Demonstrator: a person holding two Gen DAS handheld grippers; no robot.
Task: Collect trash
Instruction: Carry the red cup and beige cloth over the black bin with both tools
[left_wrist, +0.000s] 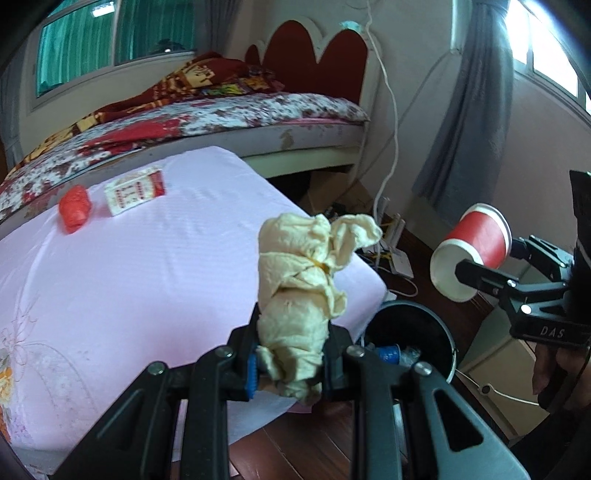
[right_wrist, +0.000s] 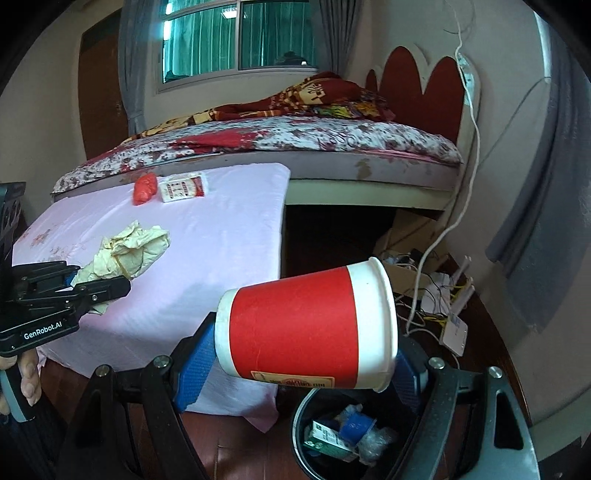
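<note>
The left gripper (left_wrist: 291, 363) is clamped on a crumpled cream-coloured cloth (left_wrist: 301, 291), carried over the table's corner toward the black trash bin (left_wrist: 441, 328). The right gripper (right_wrist: 301, 365) grips a red paper cup (right_wrist: 306, 330) sideways across its width, directly above the bin, ready to drop. The bin already holds what looks like wrappers. A small printed carton (right_wrist: 183, 188) and an orange crumpled piece (right_wrist: 144, 189) remain on the pink-covered table (right_wrist: 229, 236); nothing blocks the bin.
</note>
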